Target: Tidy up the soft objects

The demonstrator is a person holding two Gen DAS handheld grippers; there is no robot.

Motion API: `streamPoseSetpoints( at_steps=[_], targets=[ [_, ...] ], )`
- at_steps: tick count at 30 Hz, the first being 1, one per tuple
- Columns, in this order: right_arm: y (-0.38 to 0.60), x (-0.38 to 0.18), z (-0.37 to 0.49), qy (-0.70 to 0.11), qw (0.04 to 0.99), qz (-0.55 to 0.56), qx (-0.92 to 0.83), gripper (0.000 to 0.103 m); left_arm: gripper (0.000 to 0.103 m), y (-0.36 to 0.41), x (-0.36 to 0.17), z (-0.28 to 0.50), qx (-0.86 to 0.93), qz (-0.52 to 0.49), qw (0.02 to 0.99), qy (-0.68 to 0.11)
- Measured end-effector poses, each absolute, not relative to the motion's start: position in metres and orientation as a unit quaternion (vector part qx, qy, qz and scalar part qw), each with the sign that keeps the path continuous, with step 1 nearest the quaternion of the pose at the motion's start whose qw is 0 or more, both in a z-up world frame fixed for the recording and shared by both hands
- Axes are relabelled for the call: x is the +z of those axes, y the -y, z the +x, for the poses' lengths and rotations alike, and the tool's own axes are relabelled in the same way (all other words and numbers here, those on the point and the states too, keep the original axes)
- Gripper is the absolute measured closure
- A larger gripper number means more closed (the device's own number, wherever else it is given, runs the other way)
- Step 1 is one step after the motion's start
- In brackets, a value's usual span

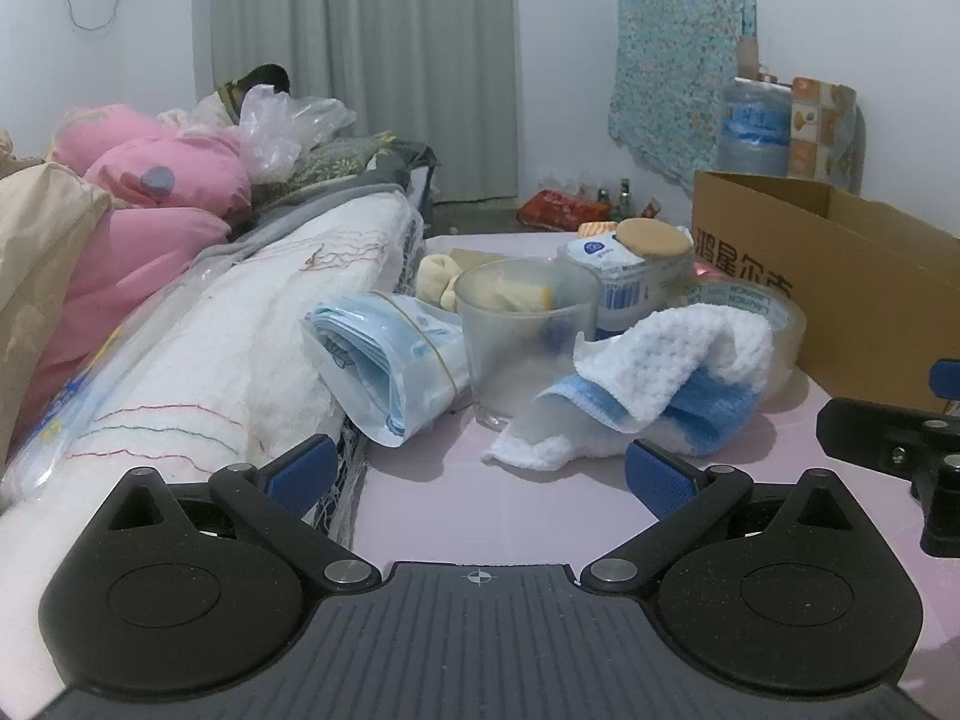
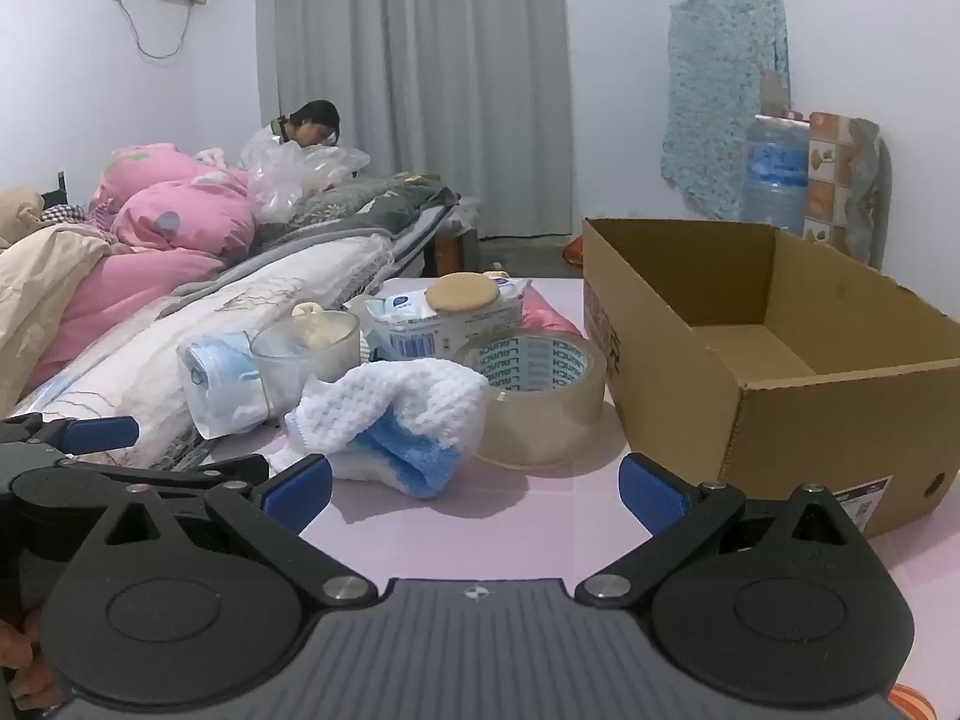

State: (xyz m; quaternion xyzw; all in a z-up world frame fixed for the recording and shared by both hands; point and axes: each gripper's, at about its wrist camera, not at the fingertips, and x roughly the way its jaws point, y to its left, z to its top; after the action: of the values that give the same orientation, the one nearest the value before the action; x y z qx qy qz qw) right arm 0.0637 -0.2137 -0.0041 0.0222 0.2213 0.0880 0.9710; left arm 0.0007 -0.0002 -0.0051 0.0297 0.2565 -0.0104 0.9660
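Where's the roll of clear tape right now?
The tape stands on the pink table, between the white cloth and the cardboard box.

Dim, bluish, even light; soft shadows; fisheye-bent, dark corners; far background perhaps slightly soft.

The left gripper [image 1: 480, 471] is pointing forward and tilting downward, with its jaws standing wide apart and nothing lying between the blue pads [image 1: 300, 471]. The right gripper [image 2: 477, 489] is pointing forward at a similar downward tilt, its jaws also standing apart and gripping nothing. Both are hovering side by side, close together: each one's finger is showing at the edge of the other's view. A hand [image 2: 21, 669] is partly showing at the lower left of the right wrist view.
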Motion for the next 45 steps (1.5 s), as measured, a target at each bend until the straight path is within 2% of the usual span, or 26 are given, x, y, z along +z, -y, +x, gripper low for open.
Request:
streamPoseSetpoints(
  at_steps=[45],
  targets=[
    [0.2090,-0.0085,0.0617,-0.217,0.970,0.014,0.104,0.057,0.001,0.0009,-0.0103,0.0009,-0.023,0.020,0.964,-0.265]
  ],
)
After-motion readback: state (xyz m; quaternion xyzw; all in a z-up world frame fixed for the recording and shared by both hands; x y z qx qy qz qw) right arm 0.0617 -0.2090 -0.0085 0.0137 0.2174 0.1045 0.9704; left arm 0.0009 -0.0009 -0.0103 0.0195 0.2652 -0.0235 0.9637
